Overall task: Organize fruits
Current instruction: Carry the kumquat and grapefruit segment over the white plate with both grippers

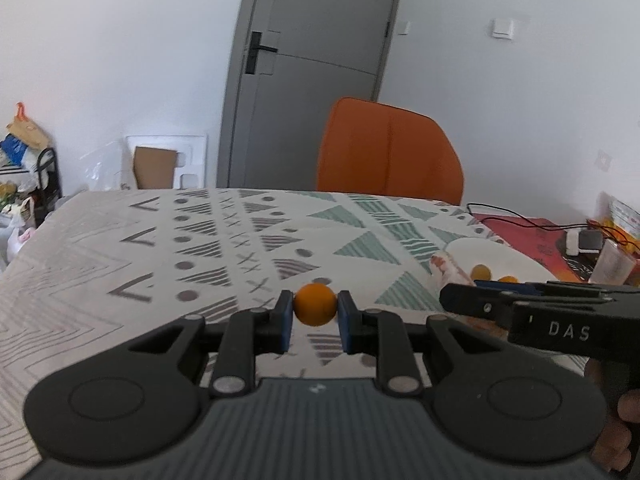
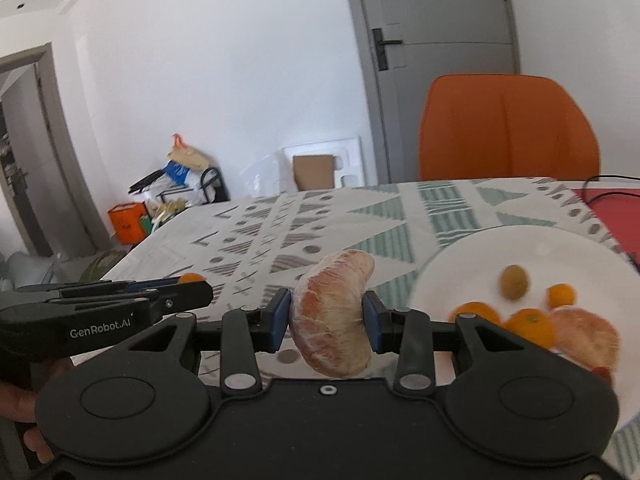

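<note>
Two gripped fruits: smooth round kumquat, pithy pomelo wedge.

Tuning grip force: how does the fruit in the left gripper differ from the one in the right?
The small orange in the left gripper is round, smooth and evenly orange; the peeled citrus segment in the right gripper is bigger, curved, pale and pithy. The orange needs narrower jaws; the segment spreads them wider. Both are clamped, above the tablecloth.

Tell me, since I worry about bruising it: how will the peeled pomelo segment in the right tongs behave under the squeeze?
The pomelo segment looks soft: only thin membrane covers the pulp, so the right tongs could probably crush it. Its curved, bulging shape overhangs the pads, so it may pivot or slip. It seems light enough for a gentle grip.
</note>
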The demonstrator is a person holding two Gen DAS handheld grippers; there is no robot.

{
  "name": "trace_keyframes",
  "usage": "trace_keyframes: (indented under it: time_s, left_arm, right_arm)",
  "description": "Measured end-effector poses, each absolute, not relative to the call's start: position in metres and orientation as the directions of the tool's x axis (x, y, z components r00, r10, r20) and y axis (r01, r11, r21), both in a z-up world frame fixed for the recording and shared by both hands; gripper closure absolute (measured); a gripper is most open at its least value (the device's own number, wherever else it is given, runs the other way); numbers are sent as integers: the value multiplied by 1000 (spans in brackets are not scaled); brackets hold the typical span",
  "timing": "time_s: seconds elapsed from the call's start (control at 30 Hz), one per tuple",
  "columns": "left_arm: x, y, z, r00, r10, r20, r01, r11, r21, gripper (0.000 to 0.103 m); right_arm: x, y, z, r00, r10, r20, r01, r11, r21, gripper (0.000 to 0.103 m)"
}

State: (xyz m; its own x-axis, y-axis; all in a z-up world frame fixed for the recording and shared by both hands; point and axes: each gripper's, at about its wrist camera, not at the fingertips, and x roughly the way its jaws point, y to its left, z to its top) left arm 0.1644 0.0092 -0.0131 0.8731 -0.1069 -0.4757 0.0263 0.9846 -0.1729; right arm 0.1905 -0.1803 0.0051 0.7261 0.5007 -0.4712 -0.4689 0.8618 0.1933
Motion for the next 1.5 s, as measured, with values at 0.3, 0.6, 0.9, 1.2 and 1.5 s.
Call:
trace_keyframes:
  time_s: [0.3, 0.6, 0.9, 1.2, 1.5]
  left_arm:
    - [181, -22, -6, 869, -152, -471, 97, 986, -139, 81]
    - [202, -52, -3, 860, -197, -470, 164, 980, -110, 81]
    - [225, -81, -7, 842, -243, -481, 226, 970, -93, 81]
    - [243, -103, -14, 825, -274, -494, 268, 960, -84, 81]
    - [257, -120, -17, 810, -310, -498, 310, 947, -85, 81]
  right_arm:
    - [197, -223, 6, 774, 440, -456, -391, 898, 203, 66]
    - [205, -261, 1, 808, 379, -452, -312, 925, 216, 66]
    - [217, -297, -8, 833, 299, -466, -216, 951, 223, 66]
    - [222, -320, -8, 863, 247, -441, -176, 965, 197, 58]
    - [211, -331, -10, 864, 229, -449, -140, 965, 223, 58]
